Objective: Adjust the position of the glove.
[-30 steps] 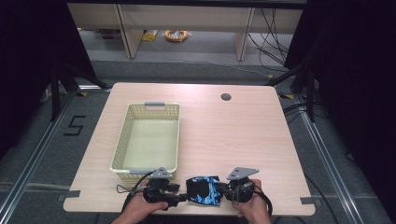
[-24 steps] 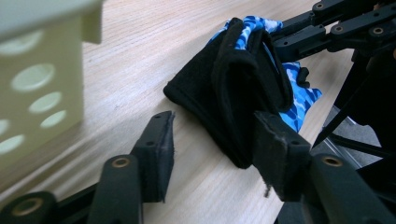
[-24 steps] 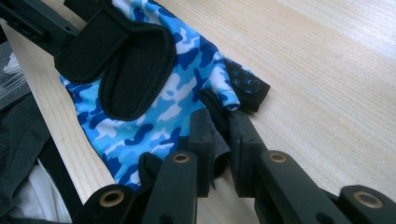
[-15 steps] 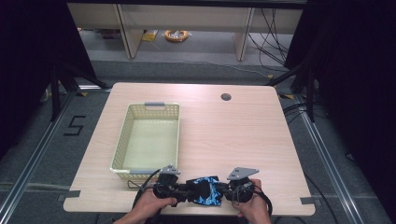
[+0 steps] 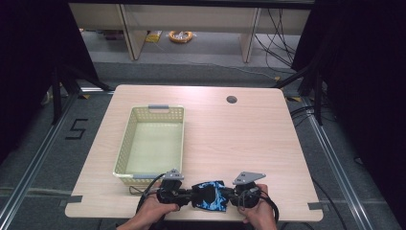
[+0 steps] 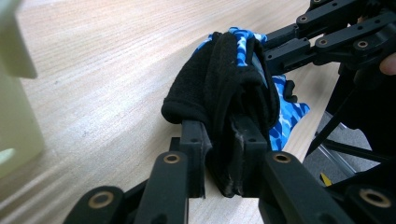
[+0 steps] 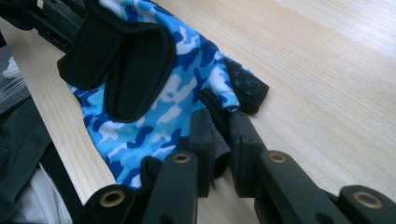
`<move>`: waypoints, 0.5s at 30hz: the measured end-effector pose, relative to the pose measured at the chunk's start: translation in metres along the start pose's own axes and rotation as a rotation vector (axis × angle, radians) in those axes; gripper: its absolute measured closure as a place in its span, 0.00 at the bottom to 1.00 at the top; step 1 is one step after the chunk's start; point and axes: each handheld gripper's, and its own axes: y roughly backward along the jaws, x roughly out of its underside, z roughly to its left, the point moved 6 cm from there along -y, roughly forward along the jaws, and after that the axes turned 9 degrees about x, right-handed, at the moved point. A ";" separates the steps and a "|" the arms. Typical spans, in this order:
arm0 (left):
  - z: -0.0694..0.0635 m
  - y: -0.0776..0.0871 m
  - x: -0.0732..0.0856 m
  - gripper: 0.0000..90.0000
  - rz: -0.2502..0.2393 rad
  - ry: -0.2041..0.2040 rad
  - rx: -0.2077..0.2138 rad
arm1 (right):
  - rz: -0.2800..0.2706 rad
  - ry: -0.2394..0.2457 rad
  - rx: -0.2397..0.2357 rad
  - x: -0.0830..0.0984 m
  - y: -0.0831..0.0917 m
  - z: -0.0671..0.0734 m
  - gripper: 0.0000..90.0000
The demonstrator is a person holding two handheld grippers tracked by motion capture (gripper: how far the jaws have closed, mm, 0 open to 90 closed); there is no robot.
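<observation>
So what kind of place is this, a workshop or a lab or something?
Most likely a lab recording station. A bare wooden table stands between dark curtains, the floor beside it bears a taped number marking, and loose cables run across the floor behind.

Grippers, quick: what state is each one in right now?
Left gripper: jaws just closed, shut on the glove.
Right gripper: shut on the glove.

Right of the basket the surface lies open; the basket's near wall stands just behind the left gripper.
</observation>
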 end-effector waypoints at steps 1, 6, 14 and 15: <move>0.000 0.000 0.000 0.87 0.000 0.000 0.000 | 0.000 0.000 0.000 0.000 0.000 0.000 0.91; -0.002 0.002 -0.001 0.88 0.005 -0.012 0.011 | -0.007 -0.015 -0.001 -0.001 0.001 0.000 0.91; -0.007 0.006 -0.004 0.89 -0.001 -0.061 -0.006 | -0.053 -0.029 -0.015 -0.002 0.005 0.001 0.91; -0.009 0.006 -0.005 0.89 -0.006 -0.059 -0.003 | -0.052 -0.027 -0.021 -0.003 0.007 0.001 0.91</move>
